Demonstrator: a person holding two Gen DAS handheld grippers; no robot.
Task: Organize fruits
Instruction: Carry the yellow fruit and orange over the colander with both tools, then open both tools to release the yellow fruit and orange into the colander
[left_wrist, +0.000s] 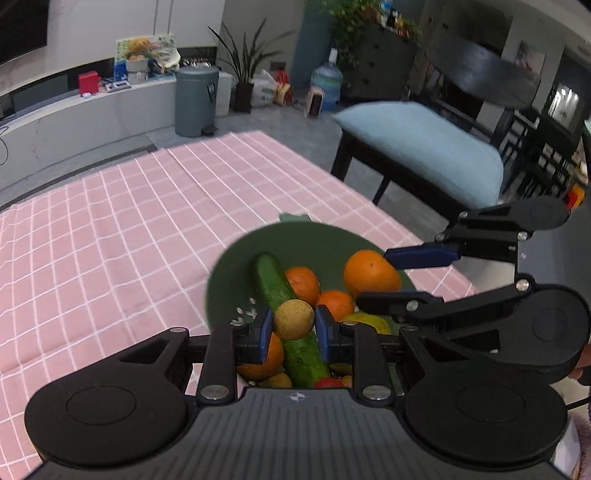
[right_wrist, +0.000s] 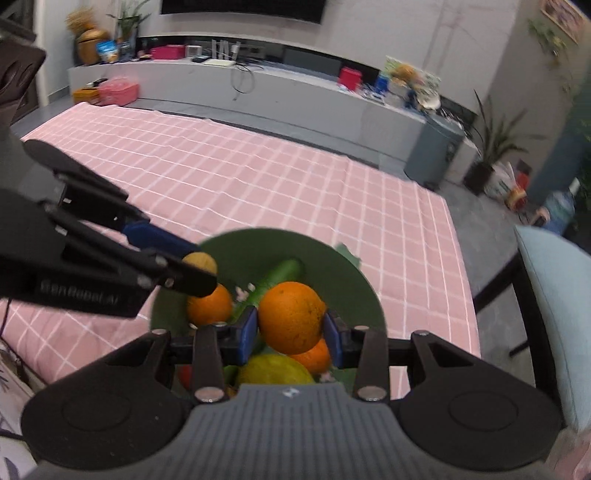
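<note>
A green bowl stands on the pink checked tablecloth and holds a cucumber, several oranges, a yellow-green fruit and something red. My left gripper is shut on a small round tan fruit above the bowl. My right gripper is shut on a large orange, also held above the bowl. Each gripper shows from the side in the other's view.
The pink checked tablecloth spreads left of and beyond the bowl. A dark chair with a light blue cushion stands past the table's right edge. A grey bin and a long low counter lie beyond.
</note>
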